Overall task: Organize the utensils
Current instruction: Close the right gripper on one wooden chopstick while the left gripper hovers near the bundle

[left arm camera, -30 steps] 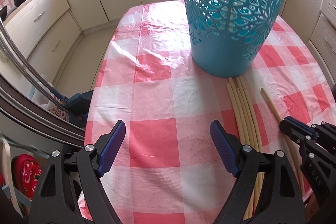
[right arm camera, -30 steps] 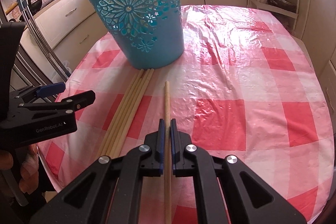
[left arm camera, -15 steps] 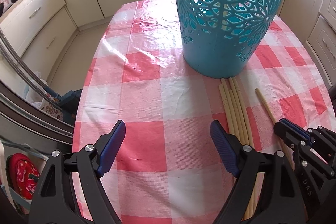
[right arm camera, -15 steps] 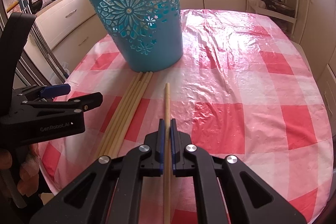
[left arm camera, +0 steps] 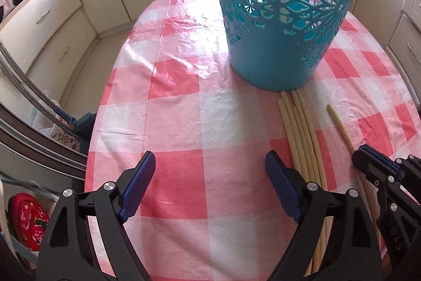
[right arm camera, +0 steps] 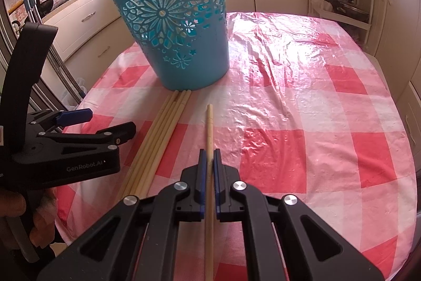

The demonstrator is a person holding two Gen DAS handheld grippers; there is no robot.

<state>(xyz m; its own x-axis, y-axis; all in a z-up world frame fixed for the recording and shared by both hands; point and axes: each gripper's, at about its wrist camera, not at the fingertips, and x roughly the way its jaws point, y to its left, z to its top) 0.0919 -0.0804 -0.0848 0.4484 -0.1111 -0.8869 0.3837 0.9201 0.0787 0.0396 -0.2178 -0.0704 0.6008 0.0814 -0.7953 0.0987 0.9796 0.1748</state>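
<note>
1. Chopstick (right arm camera: 209, 123) lies alone on the red-checked tablecloth (right arm camera: 302, 102), clamped between the pads of the right gripper (right arm camera: 208, 165).
2. Left gripper (left arm camera: 210, 175) hangs over bare cloth, its jaws opening, nothing between them.
3. Bundle of chopsticks (left arm camera: 302, 138) lies just beside the single one, its tips touching the blue basket (right arm camera: 179, 25).
</note>
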